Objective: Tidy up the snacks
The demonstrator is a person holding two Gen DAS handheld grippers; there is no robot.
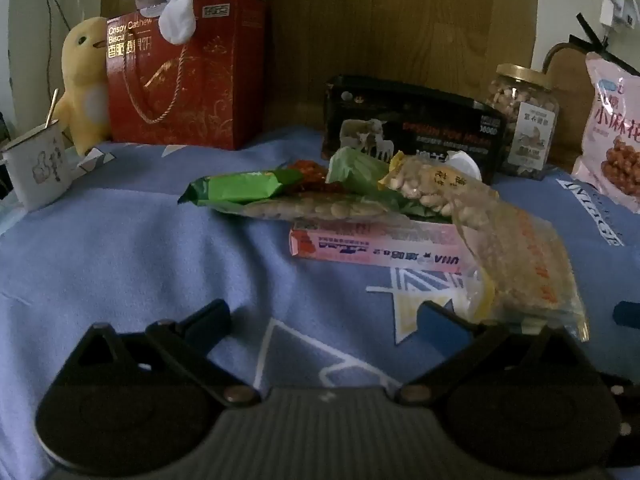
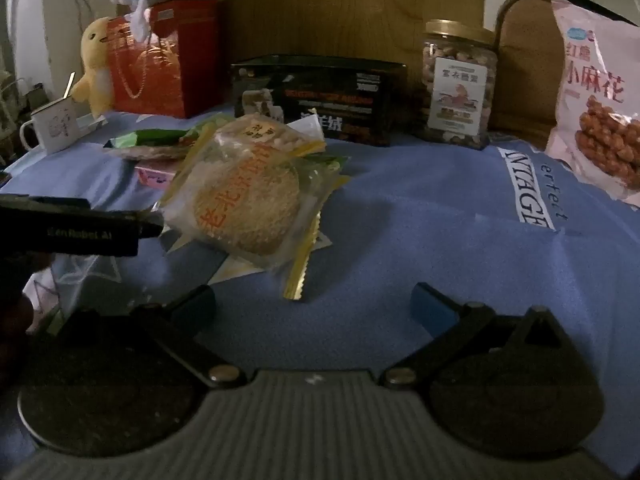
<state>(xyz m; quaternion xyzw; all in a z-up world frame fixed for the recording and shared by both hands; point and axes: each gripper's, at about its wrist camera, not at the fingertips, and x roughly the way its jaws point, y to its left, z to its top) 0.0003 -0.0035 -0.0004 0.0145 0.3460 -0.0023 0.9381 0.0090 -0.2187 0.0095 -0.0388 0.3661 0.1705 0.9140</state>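
A pile of snacks lies mid-table on a blue cloth [image 1: 140,248]: a green packet [image 1: 244,188], a clear bag of nuts [image 1: 436,190], a clear-wrapped round cake [image 1: 524,268] with orange print, all on a pink box [image 1: 376,246]. The right wrist view shows the cake [image 2: 248,200] leaning on the pile. My left gripper [image 1: 324,320] is open and empty, just short of the pile; the cake's corner lies by its right finger. My right gripper [image 2: 316,304] is open and empty, just below the cake. The left gripper's body [image 2: 80,224] shows at the right view's left edge.
At the back stand a red gift box [image 1: 188,76] with plush toys [image 1: 84,76], a black box [image 1: 412,128], a jar of nuts [image 1: 524,120] and a pink snack bag [image 1: 612,132]. A white mug [image 1: 38,168] is at the left.
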